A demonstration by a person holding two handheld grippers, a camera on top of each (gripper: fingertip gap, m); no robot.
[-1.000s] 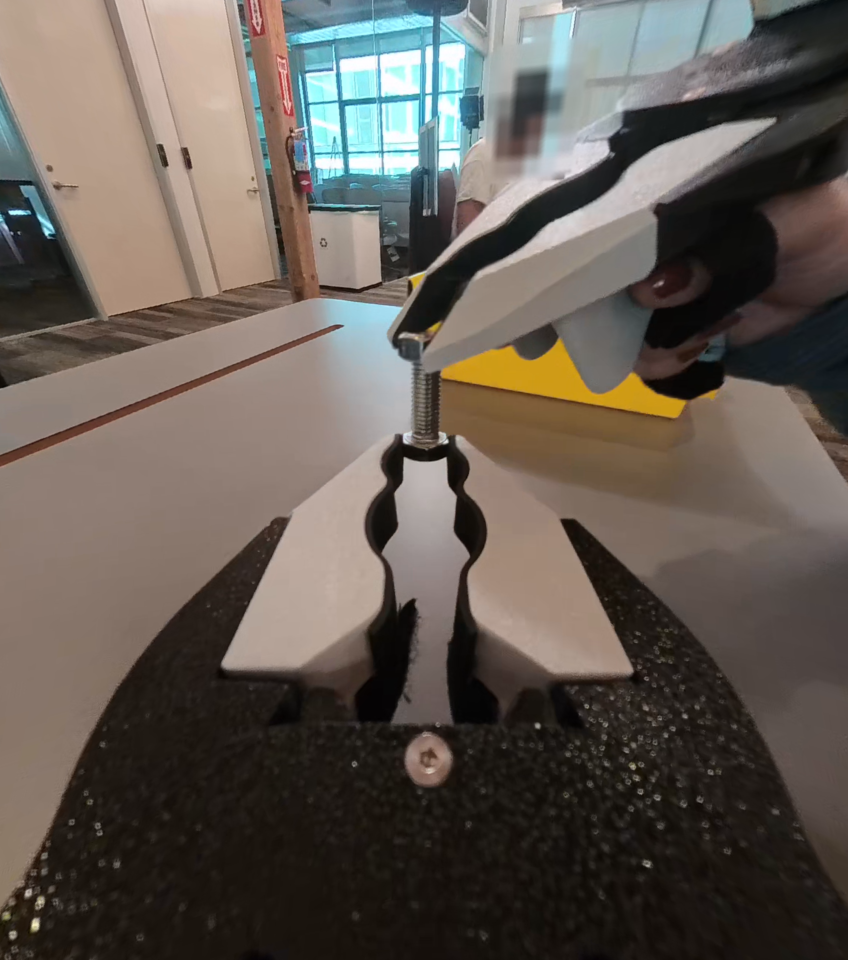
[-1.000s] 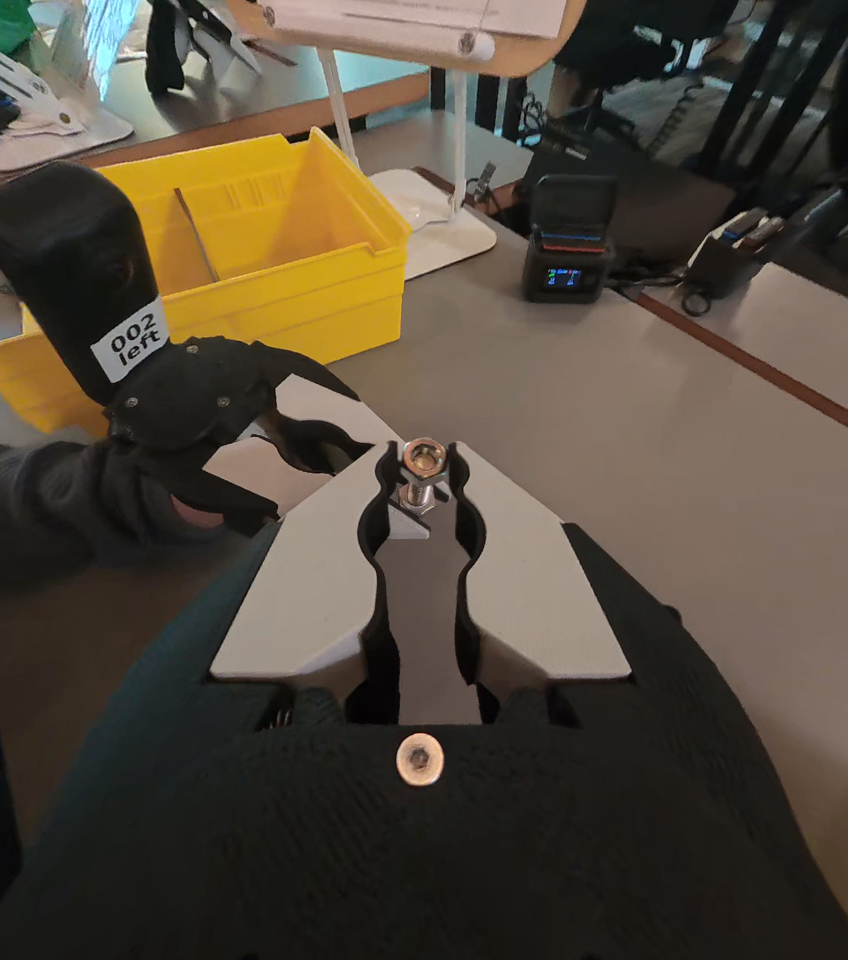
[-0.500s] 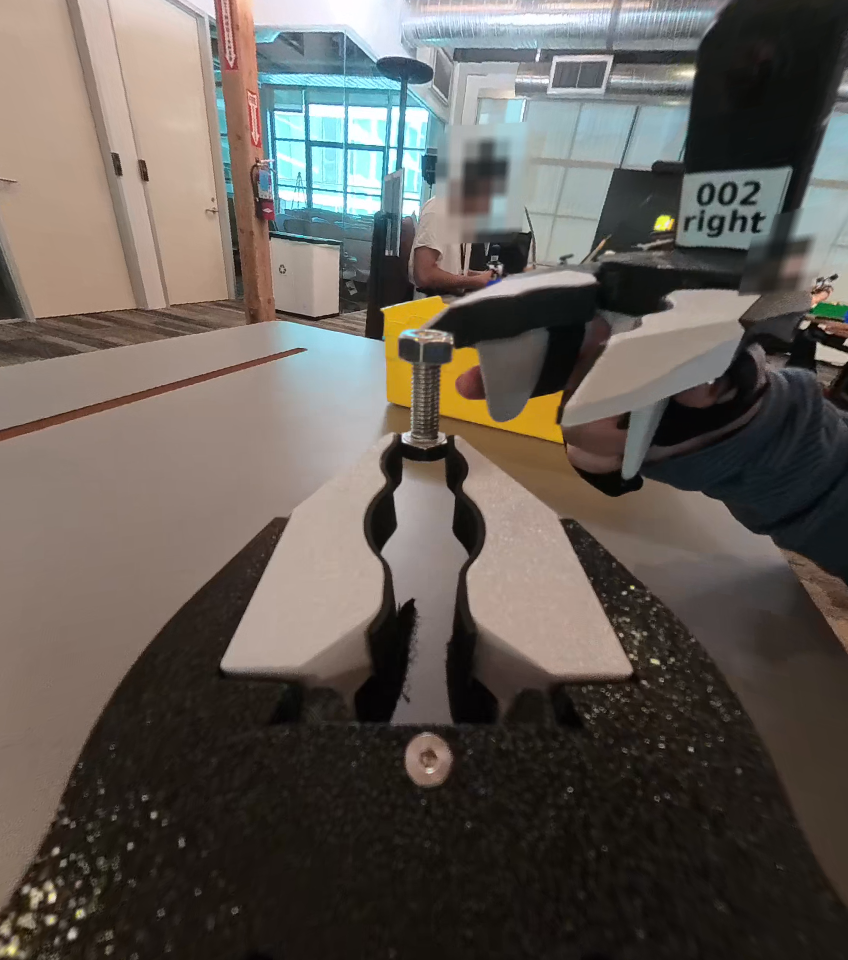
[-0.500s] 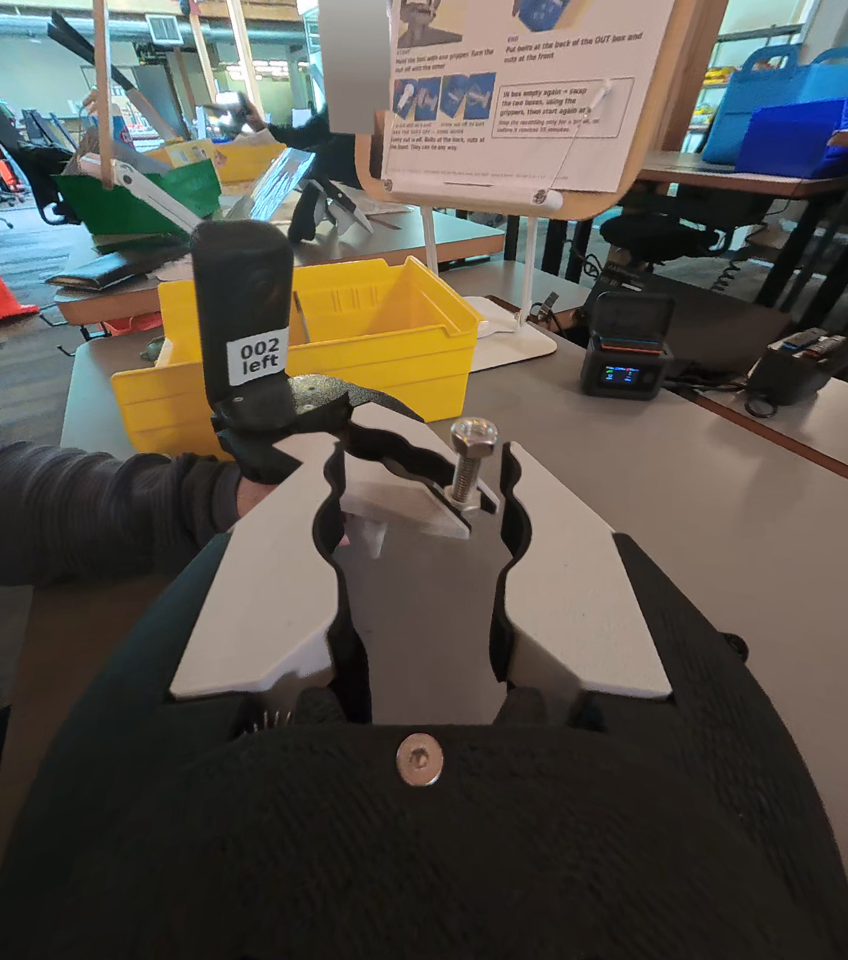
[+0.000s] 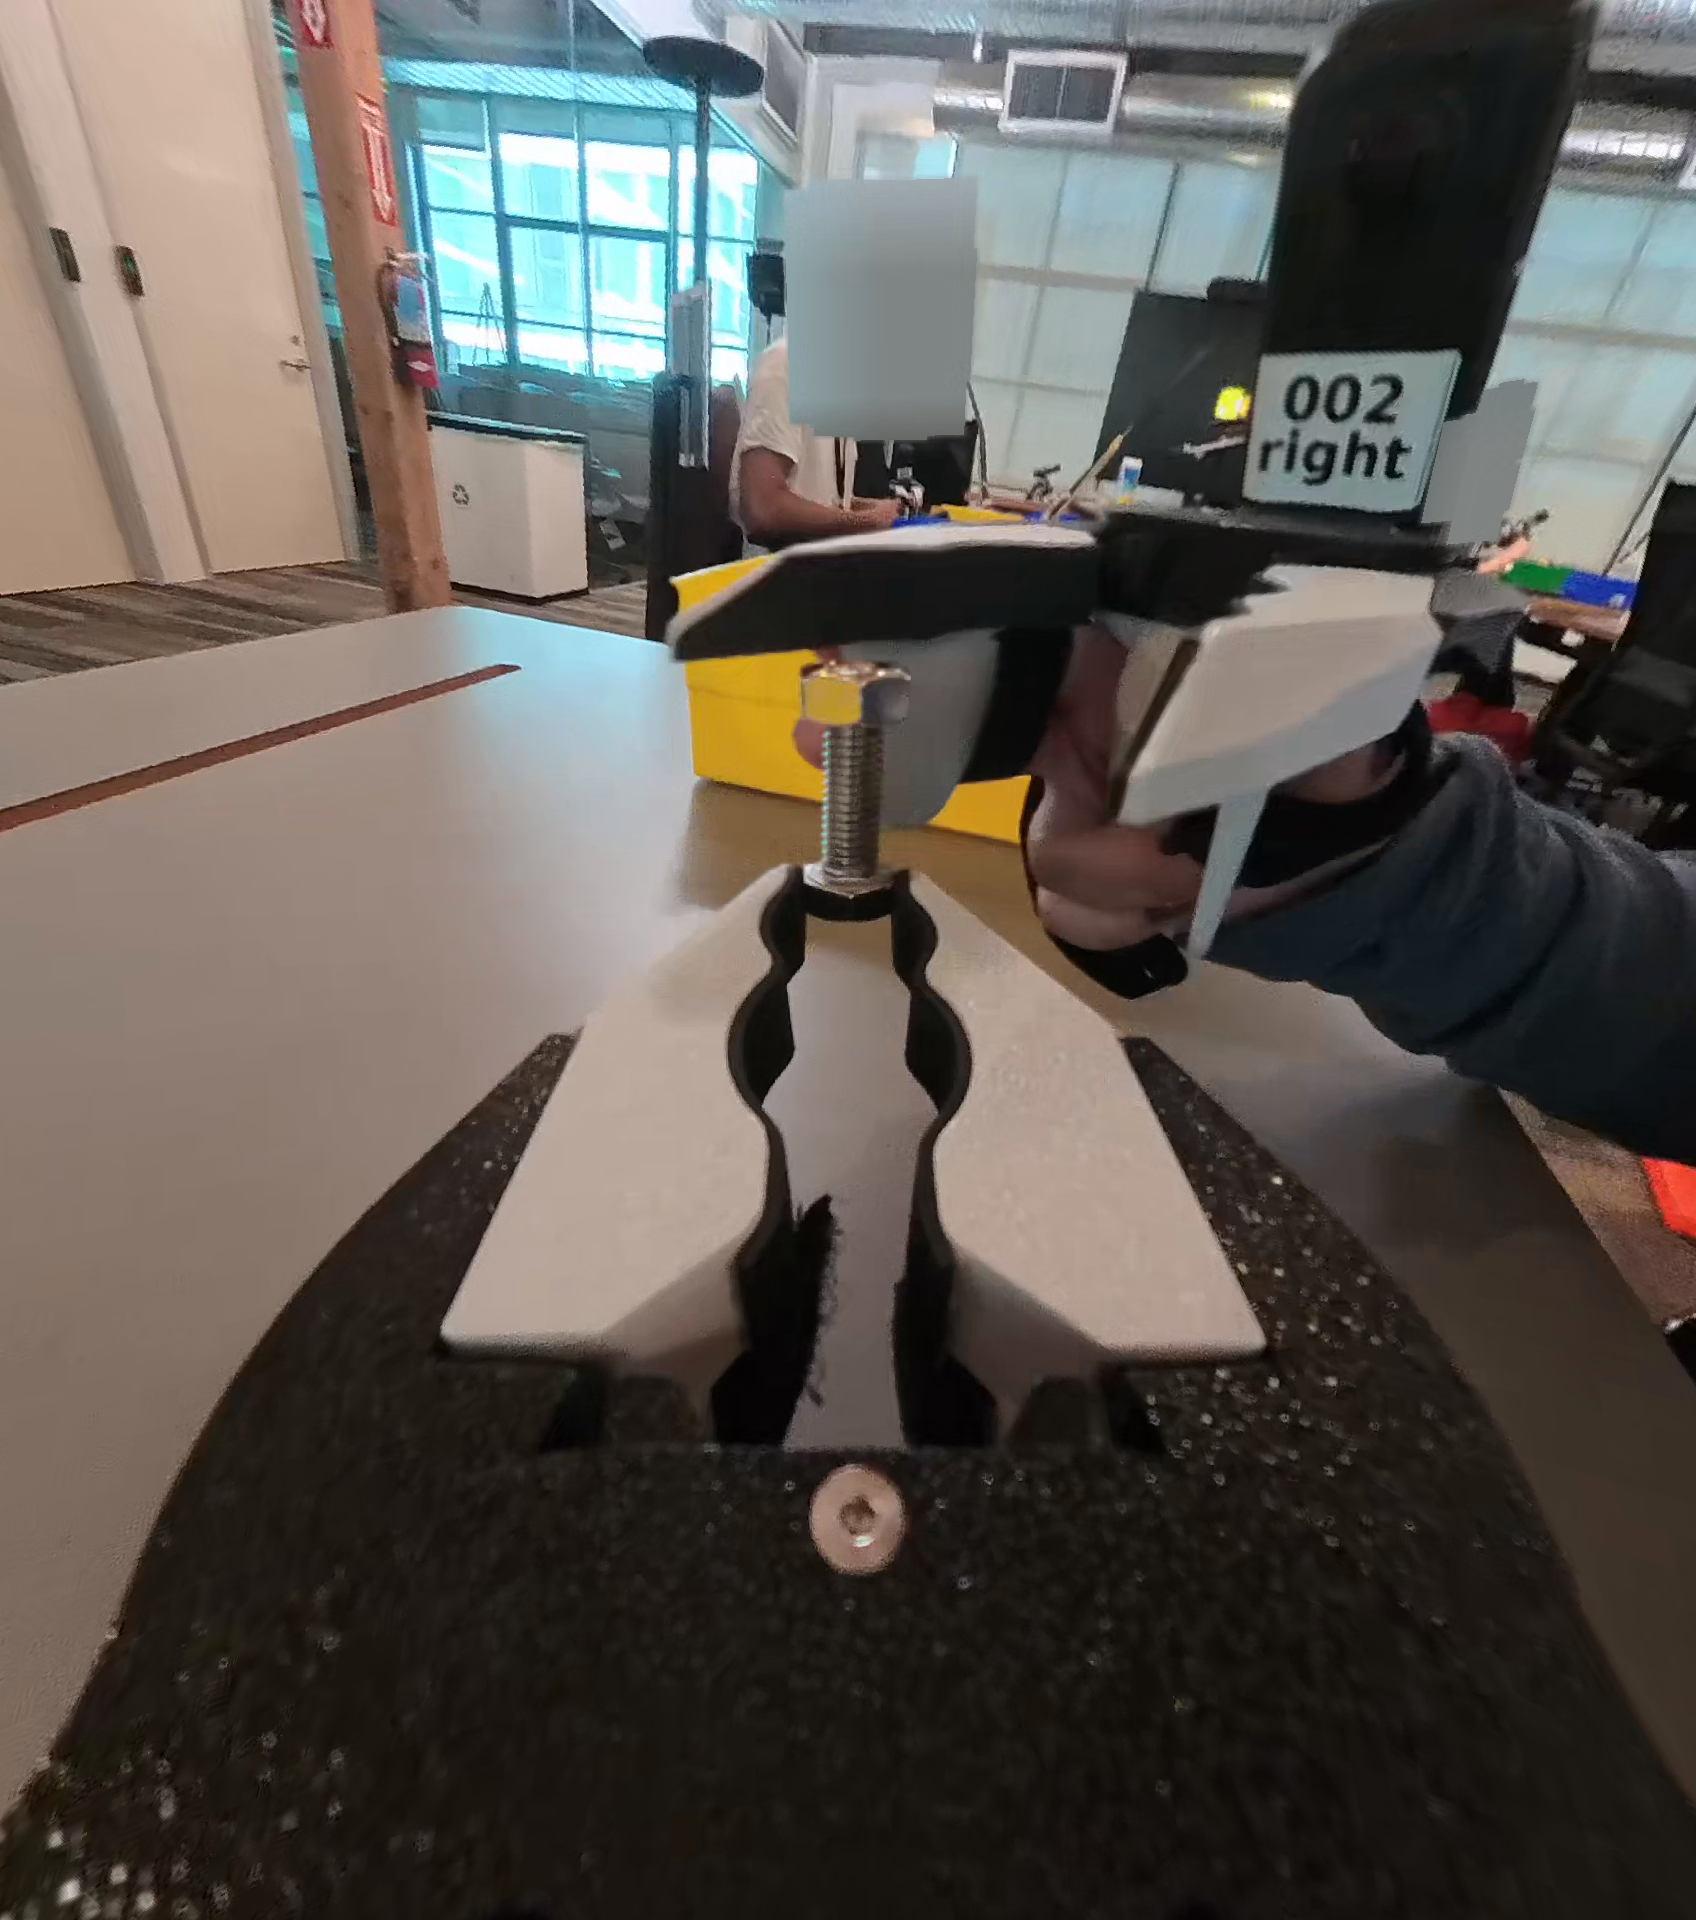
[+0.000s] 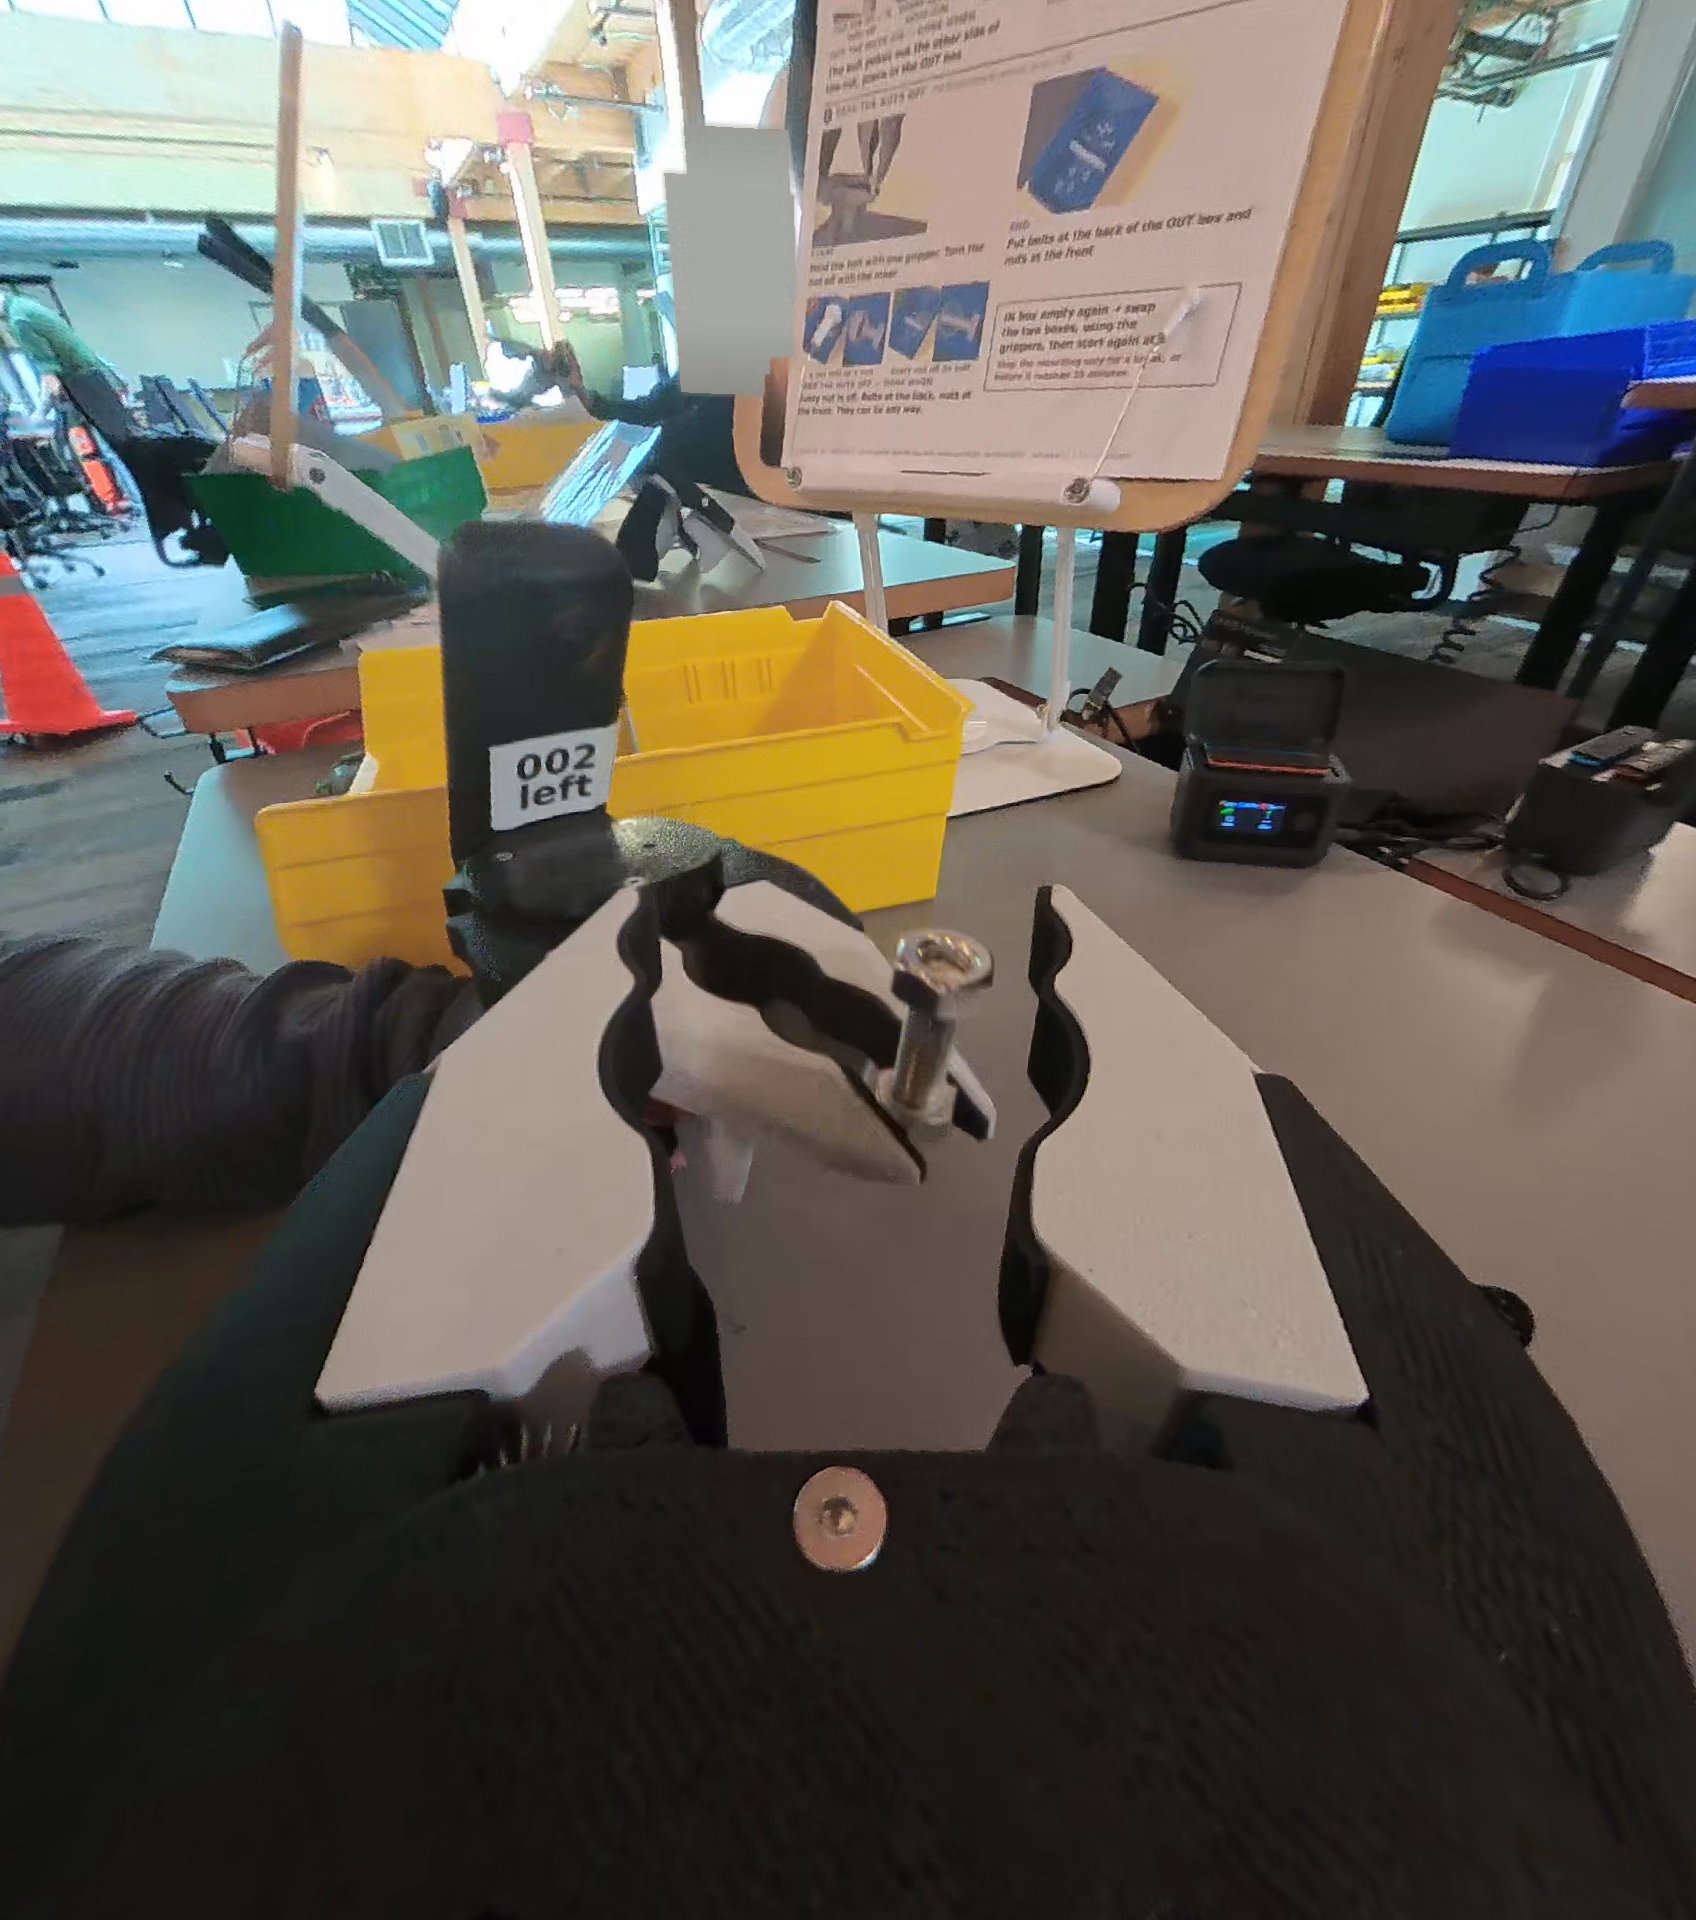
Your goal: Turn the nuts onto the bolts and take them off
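right hand-held gripper (image 6: 844, 935) opened off bolt (image 6: 930, 1023); yellow bin (image 6: 719, 769) behind.

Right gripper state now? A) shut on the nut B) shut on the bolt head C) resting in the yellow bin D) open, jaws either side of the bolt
D: the right gripper is open, jaws apart around the bolt, whose nut the left gripper clamps.

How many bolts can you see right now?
1. The bolt stands upright, its nut clamped in the left gripper. The yellow bin may hide more.
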